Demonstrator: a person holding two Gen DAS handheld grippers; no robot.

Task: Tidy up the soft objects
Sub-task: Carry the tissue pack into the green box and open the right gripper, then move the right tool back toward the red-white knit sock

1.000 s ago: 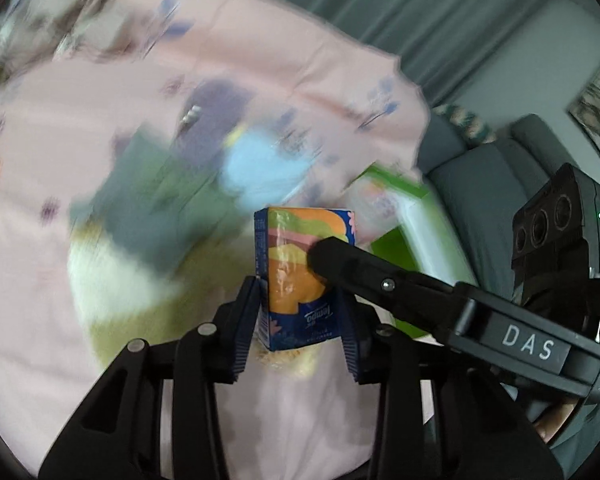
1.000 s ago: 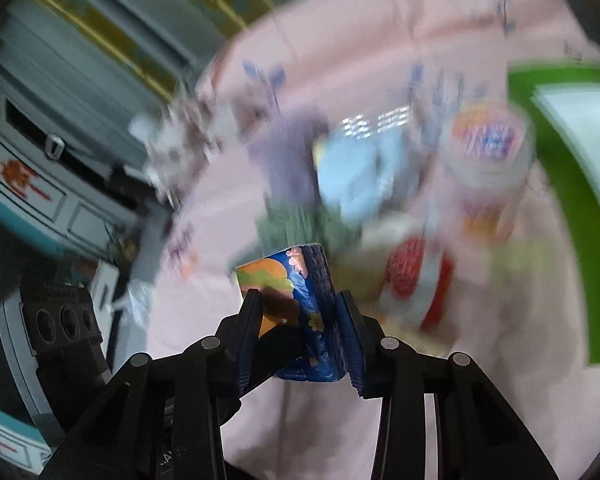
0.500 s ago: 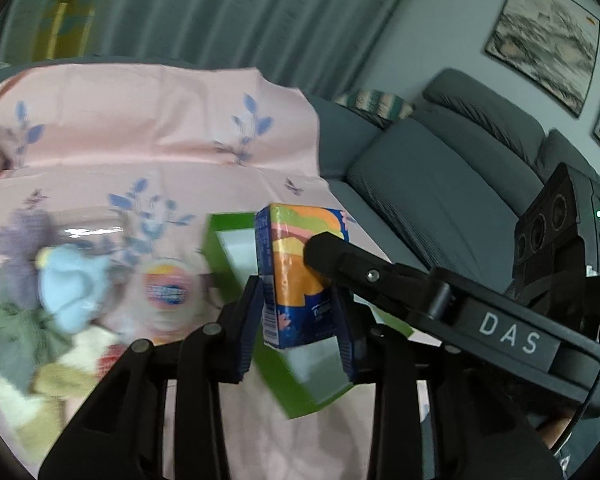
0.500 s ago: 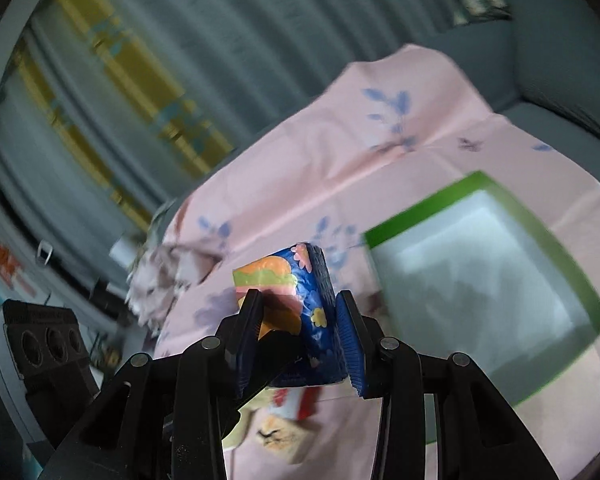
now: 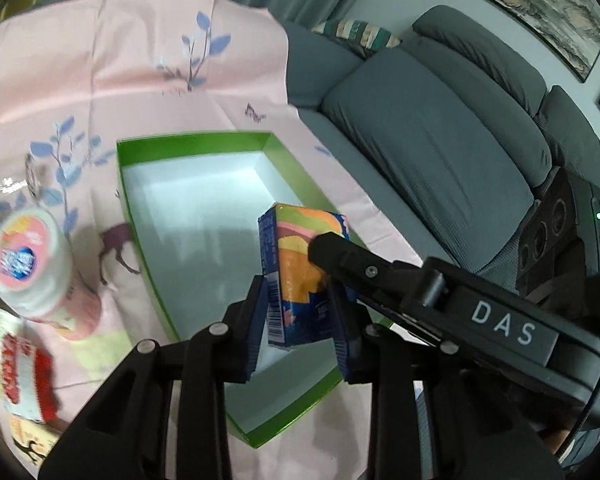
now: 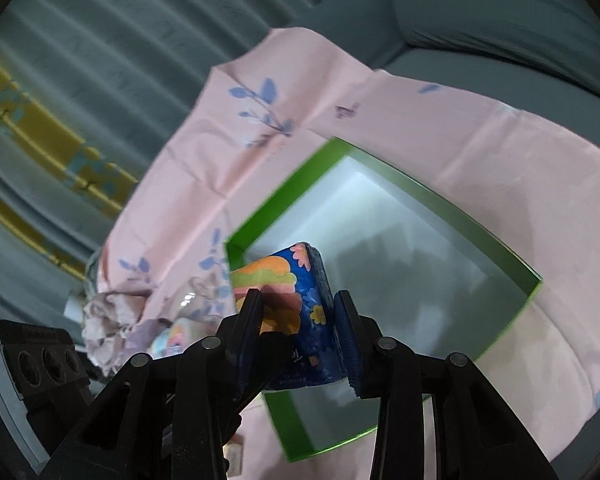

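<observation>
Pink floral cloth point(image 5: 148, 64) covers the bench in a living room, with grey curtains behind and a grey sofa point(image 5: 428, 120) along the far right side. At the left of the left wrist view, soft items wait unsorted on the cloth: a round pink-lidded tub point(image 5: 32, 260), a red and white piece point(image 5: 24, 380) and a pale knit bundle at the frame edge. In the middle lies a shallow green box point(image 5: 188, 138) with a white floor, and no item rests in it yet, so the sorting looks barely begun. Above the box hangs a small blue and orange tissue pack point(image 5: 300, 276), pinched from both sides: the left gripper point(image 5: 300, 320) clamps its lower part, and the right gripper point(image 6: 298, 332) grips the same pack, its fingers having just tightened a little. The right gripper's long black body crosses the left view at the right. The box walls are low and its floor is wide and bare, leaving free room to lower the pack; the near green rim sits just under the fingers
</observation>
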